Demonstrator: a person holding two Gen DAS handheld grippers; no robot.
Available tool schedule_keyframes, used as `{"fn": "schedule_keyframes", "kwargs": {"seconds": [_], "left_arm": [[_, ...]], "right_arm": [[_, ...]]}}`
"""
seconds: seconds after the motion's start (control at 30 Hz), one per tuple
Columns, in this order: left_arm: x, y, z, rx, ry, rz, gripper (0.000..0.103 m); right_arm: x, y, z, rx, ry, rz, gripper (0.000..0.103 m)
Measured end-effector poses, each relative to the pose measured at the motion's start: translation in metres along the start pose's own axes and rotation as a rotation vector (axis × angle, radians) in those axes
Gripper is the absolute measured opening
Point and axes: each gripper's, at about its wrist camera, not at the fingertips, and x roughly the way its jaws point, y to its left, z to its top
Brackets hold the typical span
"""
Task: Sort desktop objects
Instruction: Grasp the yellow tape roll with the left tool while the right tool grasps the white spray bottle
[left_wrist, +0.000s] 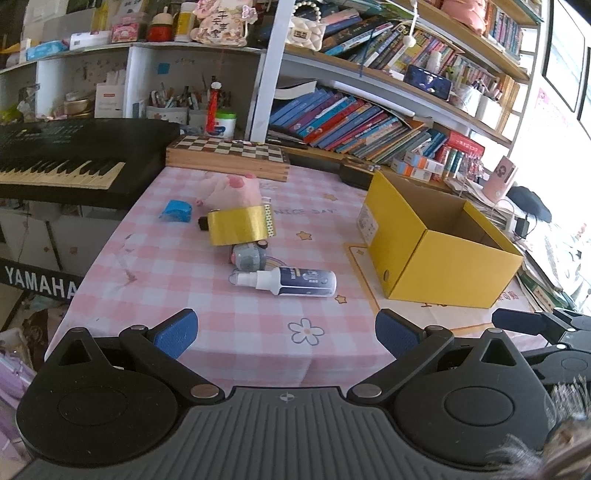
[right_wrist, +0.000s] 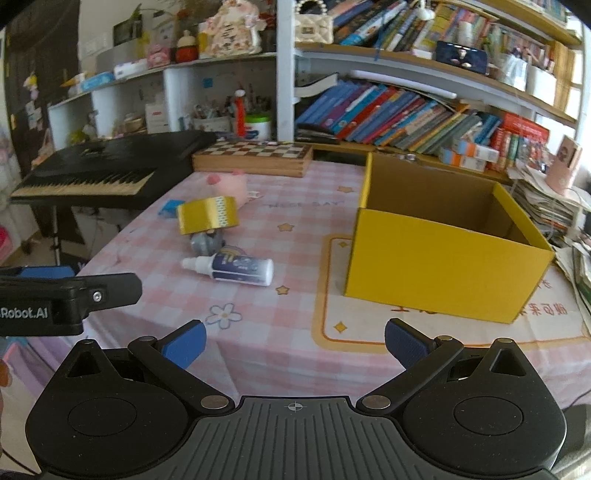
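Note:
On the pink checked tablecloth (left_wrist: 184, 295) lie a white and blue spray bottle (left_wrist: 291, 282) on its side, a grey round toy (left_wrist: 249, 255), a gold tape roll (left_wrist: 240, 225), a pink plush pig (left_wrist: 231, 190) and a small blue object (left_wrist: 177, 211). An open, empty yellow box (left_wrist: 439, 243) stands to the right. My left gripper (left_wrist: 286, 334) is open and empty at the near table edge. My right gripper (right_wrist: 295, 341) is open and empty, with the bottle (right_wrist: 236, 269), tape roll (right_wrist: 208, 215) and box (right_wrist: 443, 251) ahead of it.
A wooden chessboard box (left_wrist: 229, 153) lies at the table's far edge. A black Yamaha keyboard (left_wrist: 70, 158) stands on the left. Shelves of books (left_wrist: 354, 122) and piled papers line the back and right. The left gripper's body (right_wrist: 55, 295) shows at the left of the right wrist view.

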Motion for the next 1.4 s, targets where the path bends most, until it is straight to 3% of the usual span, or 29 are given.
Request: {"fn": "schedule_keyframes", "kwargs": {"seconds": [0.37, 0.67, 1.27, 1.4], "left_arm": [[0.016, 0.014, 0.012, -0.062, 0.000, 0.066, 0.103], [0.056, 0.023, 0.042, -0.098, 0.004, 0.115, 0.103], [0.174, 0.029, 0.096, -0.012, 0.108, 0.166, 0.103], [0.199, 0.030, 0.102, 0.014, 0.140, 0.184, 0.103]], "right_arm": [[0.034, 0.011, 0.017, -0.113, 0.039, 0.135, 0.102], [0.081, 0.015, 0.042, -0.237, 0.071, 0.251, 0.102], [0.170, 0.035, 0.061, -0.578, 0.146, 0.416, 0.085], [0.185, 0.039, 0.062, -0.612, 0.187, 0.445, 0.076]]}}
